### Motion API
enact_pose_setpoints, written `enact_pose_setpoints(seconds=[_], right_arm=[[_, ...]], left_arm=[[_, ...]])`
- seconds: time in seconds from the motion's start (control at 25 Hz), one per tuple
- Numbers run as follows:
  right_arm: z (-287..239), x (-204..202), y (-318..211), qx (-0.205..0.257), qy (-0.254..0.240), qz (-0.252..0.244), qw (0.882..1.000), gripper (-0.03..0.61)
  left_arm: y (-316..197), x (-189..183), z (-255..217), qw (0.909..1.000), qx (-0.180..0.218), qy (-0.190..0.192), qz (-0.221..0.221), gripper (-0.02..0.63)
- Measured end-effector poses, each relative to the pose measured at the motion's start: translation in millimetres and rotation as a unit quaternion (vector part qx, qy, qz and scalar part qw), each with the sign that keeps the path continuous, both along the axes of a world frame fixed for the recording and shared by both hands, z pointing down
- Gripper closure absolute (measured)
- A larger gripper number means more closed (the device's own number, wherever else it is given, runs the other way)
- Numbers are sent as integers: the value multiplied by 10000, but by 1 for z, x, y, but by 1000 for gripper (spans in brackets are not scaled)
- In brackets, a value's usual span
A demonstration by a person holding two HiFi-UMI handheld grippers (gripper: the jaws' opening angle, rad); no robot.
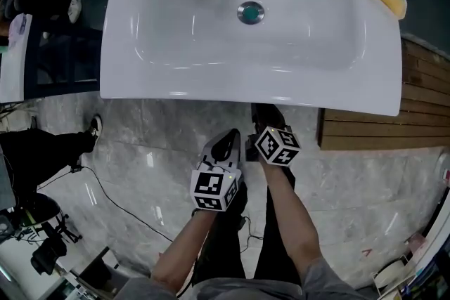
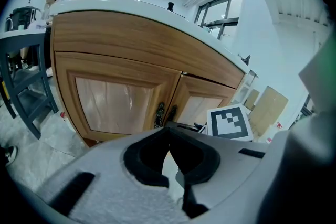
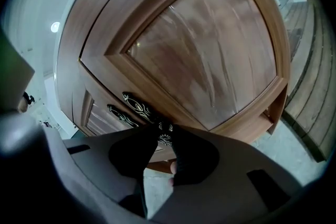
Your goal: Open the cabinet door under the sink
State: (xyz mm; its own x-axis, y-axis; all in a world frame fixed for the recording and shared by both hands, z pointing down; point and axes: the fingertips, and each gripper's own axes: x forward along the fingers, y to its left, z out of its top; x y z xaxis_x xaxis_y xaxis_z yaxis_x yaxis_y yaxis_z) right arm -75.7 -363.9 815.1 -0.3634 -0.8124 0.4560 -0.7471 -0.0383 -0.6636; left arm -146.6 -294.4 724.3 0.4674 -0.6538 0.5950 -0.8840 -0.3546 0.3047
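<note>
- Right hand-held gripper [image 3: 164, 131] is clenched on the bottom tip of the ornate dark handle [image 3: 137, 105] of the right cabinet door [image 3: 210, 55]. The jaws are nearly together with only the handle's end pinched between them.
- The cabinet sits under the white sink [image 1: 211, 91], at 12 o'clock from the person. From the left gripper view, both doors look shut and flush.
- A second handle [image 3: 116, 112], on the left door [image 2: 118, 99], sits just beside the gripped one, at its 9 o'clock in the right gripper view.
- Left hand-held gripper [image 2: 168, 139] is clenched on nothing. It hangs back from the cabinet, at 7 o'clock of the right one in the head view.
- Judged step: the grasp is made and the pull-open hasn't started.
- Risk: the bite covers only the handle's tip, so a quick tug could slip the jaws off.
- Risk: a straight pull instead of one along the hinge arc could twist the handle out of the pads or strain it.
- Risk: the left hand-held gripper and the person's legs are close in front, so the swinging door could hit them.
- Risk: the jaws are close to the neighbouring handle and could snag it.
- Risk: the right hand-held gripper's marker cube [image 1: 276, 145] is just below the sink rim, so lifting while pulling could knock it.
</note>
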Motion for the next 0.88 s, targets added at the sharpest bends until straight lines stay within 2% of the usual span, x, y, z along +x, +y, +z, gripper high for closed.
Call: enact_pose_setpoints(seconds=[0.4,0.88], right_arm=[[-4,0,14,230,96,-26,9997,492],[-4,4,60,333,63,-214,9992,494]], left_arm=[[5,-13,9,9999,-105,122,-55,606],[40,-17,21,9983,-244,211,492,606]])
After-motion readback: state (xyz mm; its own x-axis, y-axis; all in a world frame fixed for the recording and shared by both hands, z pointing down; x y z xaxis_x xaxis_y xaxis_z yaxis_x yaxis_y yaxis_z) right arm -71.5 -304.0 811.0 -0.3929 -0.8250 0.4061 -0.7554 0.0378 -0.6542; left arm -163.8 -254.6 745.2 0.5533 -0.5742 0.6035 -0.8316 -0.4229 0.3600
